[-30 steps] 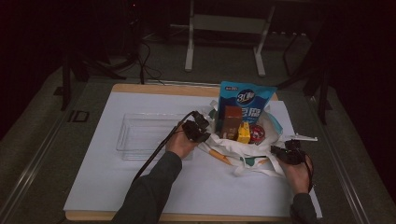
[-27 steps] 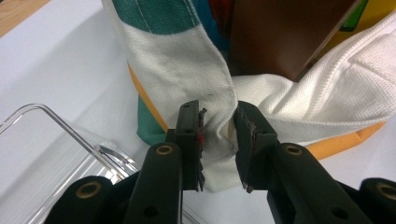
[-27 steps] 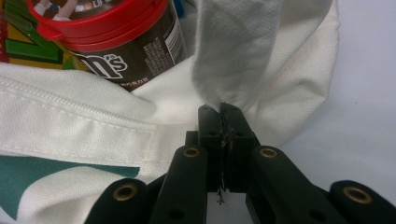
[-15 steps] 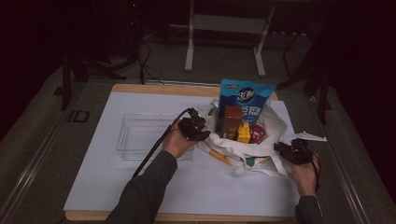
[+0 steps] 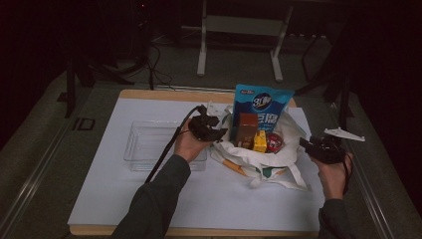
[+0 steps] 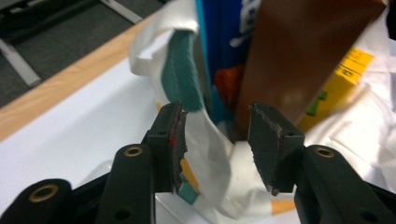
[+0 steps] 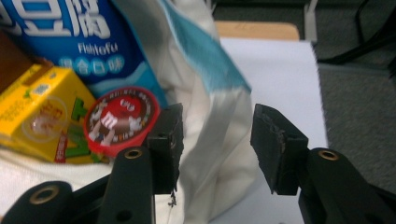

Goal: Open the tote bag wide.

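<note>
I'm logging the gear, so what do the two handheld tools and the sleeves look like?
Both tools, left and right, are black with two blocky jaws and brass-ringed holes. A black cable trails from the left one; a grey three-cornered plate tops the right. Sleeves are dark grey.

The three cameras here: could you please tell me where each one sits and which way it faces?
High view: above the person's side, looking forward and down on the table; both forearms, left gripper, right gripper.
Left gripper view: on that gripper, along its open jaws at the white bag and brown box.
Right gripper view: along its open jaws at the bag's other side.
All share the blue pouch.
</note>
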Available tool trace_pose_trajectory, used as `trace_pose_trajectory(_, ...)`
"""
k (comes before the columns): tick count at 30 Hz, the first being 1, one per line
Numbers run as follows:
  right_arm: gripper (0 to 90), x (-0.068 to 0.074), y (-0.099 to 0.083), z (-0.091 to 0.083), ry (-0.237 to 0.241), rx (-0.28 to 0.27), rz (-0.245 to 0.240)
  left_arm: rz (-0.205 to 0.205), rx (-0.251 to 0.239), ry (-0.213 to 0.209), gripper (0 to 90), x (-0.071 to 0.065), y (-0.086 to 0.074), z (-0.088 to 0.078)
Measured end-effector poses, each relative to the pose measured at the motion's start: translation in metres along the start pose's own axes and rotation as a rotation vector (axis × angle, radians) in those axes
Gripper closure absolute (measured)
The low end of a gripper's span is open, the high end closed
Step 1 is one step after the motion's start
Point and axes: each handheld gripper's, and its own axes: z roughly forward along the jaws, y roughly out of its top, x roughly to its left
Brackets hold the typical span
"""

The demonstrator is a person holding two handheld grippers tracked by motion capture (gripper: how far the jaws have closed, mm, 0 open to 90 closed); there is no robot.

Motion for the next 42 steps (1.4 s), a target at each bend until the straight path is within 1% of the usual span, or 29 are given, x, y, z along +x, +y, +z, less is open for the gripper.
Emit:
trace_pose_trajectory(2, 53.0, 0.002, 0.006, -0.001, -0.008, -0.009, -0.011, -0.015, -0.012, -0.005, 58.2, 0.002, 0.003, 0.001)
trace_pose_trajectory(3, 52.6, 0.003, 0.010, 0.000, -0.013, -0.015, -0.019, -0.015, -0.011, -0.006, 58.6, 0.002, 0.004, 0.002)
trace_pose_trajectory(5, 52.9, 0.007, 0.017, 0.000, -0.022, -0.037, -0.051, -0.012, -0.014, 0.016, 59.9, 0.001, 0.006, 0.004)
trace_pose_trajectory(7, 53.4, 0.013, 0.023, 0.002, -0.031, -0.052, -0.082, -0.023, -0.021, 0.017, 61.8, 0.000, 0.007, 0.007)
trace_pose_trajectory(8, 54.0, 0.015, 0.026, 0.004, -0.036, -0.051, -0.094, -0.023, -0.018, 0.022, 62.6, -0.001, 0.007, 0.009)
trace_pose_trajectory(9, 54.0, 0.015, 0.026, 0.004, -0.036, -0.051, -0.094, -0.023, -0.018, 0.022, 63.6, -0.001, 0.007, 0.009)
trace_pose_trajectory(10, 55.3, 0.017, 0.029, 0.007, -0.039, -0.048, -0.101, -0.015, -0.007, 0.034, 63.6, -0.002, 0.007, 0.013)
trace_pose_trajectory(11, 60.4, 0.020, 0.033, 0.011, -0.044, -0.040, -0.121, -0.022, -0.009, 0.032, 66.5, -0.001, 0.007, 0.015)
trace_pose_trajectory(12, 63.8, 0.022, 0.035, 0.013, -0.038, -0.036, -0.129, -0.036, -0.017, 0.023, 69.0, -0.001, 0.007, 0.017)
trace_pose_trajectory(13, 68.7, 0.024, 0.037, 0.015, -0.027, -0.033, -0.132, -0.035, -0.017, 0.028, 72.7, -0.001, 0.008, 0.019)
trace_pose_trajectory(15, 81.5, 0.026, 0.040, 0.020, -0.024, -0.018, -0.139, -0.031, 0.000, 0.048, 81.1, -0.001, 0.009, 0.024)
trace_pose_trajectory(16, 84.6, 0.027, 0.040, 0.023, -0.023, -0.010, -0.143, -0.027, 0.011, 0.050, 84.3, 0.000, 0.009, 0.027)
trace_pose_trajectory(18, 88.0, 0.029, 0.041, 0.029, -0.049, 0.020, -0.151, -0.017, 0.027, 0.059, 87.6, 0.001, 0.009, 0.033)
trace_pose_trajectory(20, 88.3, 0.028, 0.040, 0.036, -0.047, 0.038, -0.134, -0.015, 0.047, 0.063, 88.1, 0.002, 0.009, 0.037)
trace_pose_trajectory(23, 88.4, 0.027, 0.035, 0.045, -0.044, 0.066, -0.122, -0.008, 0.080, 0.080, 88.3, 0.004, 0.008, 0.045)
trace_pose_trajectory(26, 88.5, 0.022, 0.026, 0.057, -0.044, 0.098, -0.094, -0.009, 0.107, 0.088, 88.6, 0.006, 0.006, 0.054)
trace_pose_trajectory(28, 88.4, 0.020, 0.020, 0.063, -0.044, 0.118, -0.083, -0.005, 0.122, 0.096, 88.7, 0.006, 0.005, 0.059)
trace_pose_trajectory(31, 88.7, 0.019, 0.016, 0.069, -0.053, 0.144, -0.074, 0.009, 0.152, 0.100, 89.0, 0.006, 0.002, 0.067)
trace_pose_trajectory(33, 88.8, 0.018, 0.014, 0.073, -0.054, 0.158, -0.066, -0.001, 0.166, 0.096, 89.1, 0.007, 0.000, 0.071)
trace_pose_trajectory(35, 88.9, 0.017, 0.012, 0.077, -0.055, 0.173, -0.056, 0.001, 0.188, 0.102, 89.2, 0.009, -0.002, 0.075)
trace_pose_trajectory(36, 88.9, 0.017, 0.010, 0.078, -0.054, 0.180, -0.049, -0.010, 0.195, 0.098, 89.2, 0.010, -0.003, 0.076)
trace_pose_trajectory(39, 89.0, 0.016, 0.006, 0.082, -0.049, 0.188, -0.037, -0.036, 0.213, 0.102, 89.3, 0.014, -0.006, 0.080)
trace_pose_trajectory(42, 89.0, 0.017, 0.003, 0.085, -0.049, 0.197, -0.029, -0.027, 0.226, 0.110, 89.3, 0.013, -0.006, 0.083)
